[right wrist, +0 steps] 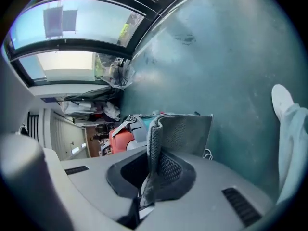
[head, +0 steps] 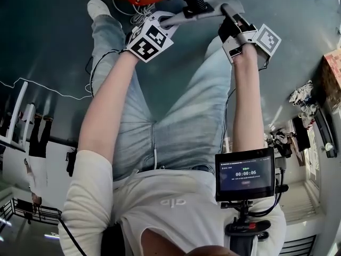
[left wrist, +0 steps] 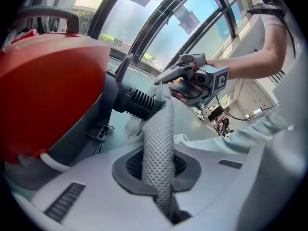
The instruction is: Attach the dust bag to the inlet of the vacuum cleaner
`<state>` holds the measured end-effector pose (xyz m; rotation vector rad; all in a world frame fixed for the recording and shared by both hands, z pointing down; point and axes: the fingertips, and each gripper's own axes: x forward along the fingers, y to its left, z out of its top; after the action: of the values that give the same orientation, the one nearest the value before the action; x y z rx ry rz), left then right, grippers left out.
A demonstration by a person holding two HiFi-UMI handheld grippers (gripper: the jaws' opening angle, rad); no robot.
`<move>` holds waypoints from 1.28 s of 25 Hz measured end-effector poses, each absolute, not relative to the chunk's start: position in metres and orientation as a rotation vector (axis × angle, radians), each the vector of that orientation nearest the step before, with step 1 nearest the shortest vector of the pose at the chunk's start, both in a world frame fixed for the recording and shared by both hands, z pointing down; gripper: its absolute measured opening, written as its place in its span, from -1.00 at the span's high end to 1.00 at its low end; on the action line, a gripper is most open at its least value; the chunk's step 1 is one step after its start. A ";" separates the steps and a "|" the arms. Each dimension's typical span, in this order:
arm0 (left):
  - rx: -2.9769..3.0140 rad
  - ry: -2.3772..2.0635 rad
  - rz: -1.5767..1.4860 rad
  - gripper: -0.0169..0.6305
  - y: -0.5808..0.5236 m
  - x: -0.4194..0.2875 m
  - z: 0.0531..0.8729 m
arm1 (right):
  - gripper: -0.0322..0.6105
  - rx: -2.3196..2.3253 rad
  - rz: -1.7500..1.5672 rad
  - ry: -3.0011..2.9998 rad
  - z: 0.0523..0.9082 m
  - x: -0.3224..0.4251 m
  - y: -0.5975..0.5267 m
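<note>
— Where is the grey mesh fabric dust bag (left wrist: 159, 143) found?

— It is held up between the two grippers, just beside the rounded red vacuum cleaner (left wrist: 48, 90). Its upper part is seen right at the end of the black ribbed inlet (left wrist: 137, 102).

— How is it gripped?

— One fold is pinched by the left gripper (left wrist: 160, 179), whose jaws are pressed together on the mesh. Another edge is clamped the same way in the jaws of the right gripper (right wrist: 149, 177).

— And around it?

— A dark teal floor (right wrist: 216, 57) is seen beneath, with the person's white shoe (right wrist: 284, 100) set on it. A small black monitor (head: 245, 175) is mounted at the person's chest.
</note>
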<state>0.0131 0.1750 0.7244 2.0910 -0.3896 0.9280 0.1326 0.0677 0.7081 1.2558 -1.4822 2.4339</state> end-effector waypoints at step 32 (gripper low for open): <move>2.265 -0.661 1.061 0.90 0.134 0.003 0.703 | 0.84 1.353 2.311 -1.509 0.727 0.136 0.038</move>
<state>0.0032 0.1343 0.7029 2.2648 -0.6608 1.0609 0.1359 0.0381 0.7267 1.3528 -1.5091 2.3106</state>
